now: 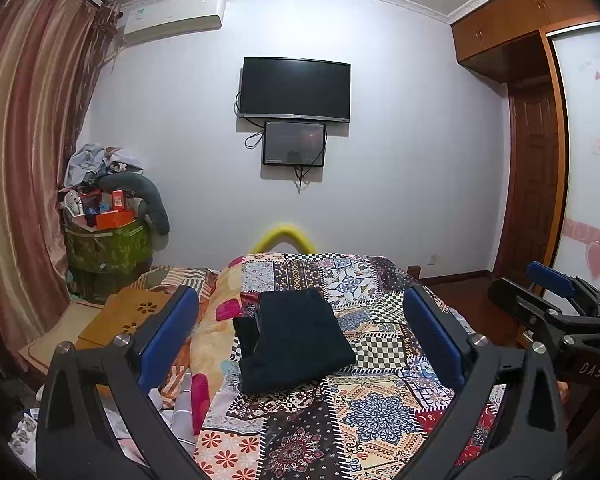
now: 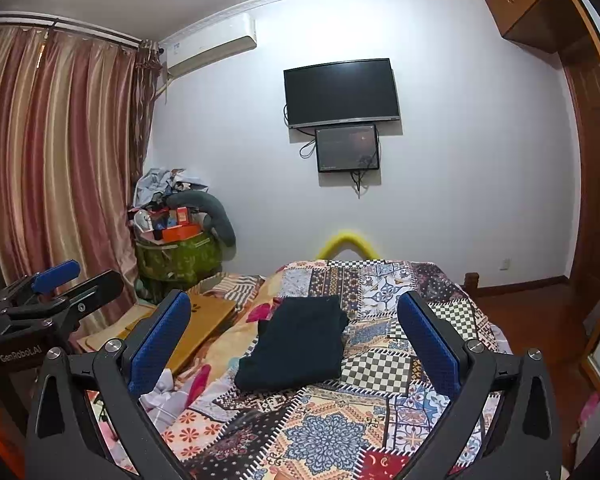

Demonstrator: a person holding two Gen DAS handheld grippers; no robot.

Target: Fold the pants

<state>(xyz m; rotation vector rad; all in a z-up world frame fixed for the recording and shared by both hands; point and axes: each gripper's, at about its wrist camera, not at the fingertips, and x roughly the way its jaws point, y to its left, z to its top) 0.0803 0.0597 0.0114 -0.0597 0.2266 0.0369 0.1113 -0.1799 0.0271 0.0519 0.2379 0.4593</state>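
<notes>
Dark navy pants (image 1: 294,340) lie folded into a compact rectangle on the patchwork bedspread (image 1: 372,412), near the middle of the bed. In the right wrist view the same pants (image 2: 296,344) lie ahead, between the fingers' lines of sight. My left gripper (image 1: 300,316) is open, raised above and short of the pants, holding nothing. My right gripper (image 2: 294,316) is open too, also back from the pants and empty. Each gripper shows at the edge of the other's view: the right gripper (image 1: 556,300) at the right, the left gripper (image 2: 56,284) at the left.
A floral quilt (image 1: 208,344) bunches along the bed's left side. A wooden board (image 1: 128,316) lies left of the bed. A cluttered green bin (image 1: 108,240) stands in the corner by the curtain (image 1: 24,160). Wall TV (image 1: 294,90), wardrobe (image 1: 540,160) at right.
</notes>
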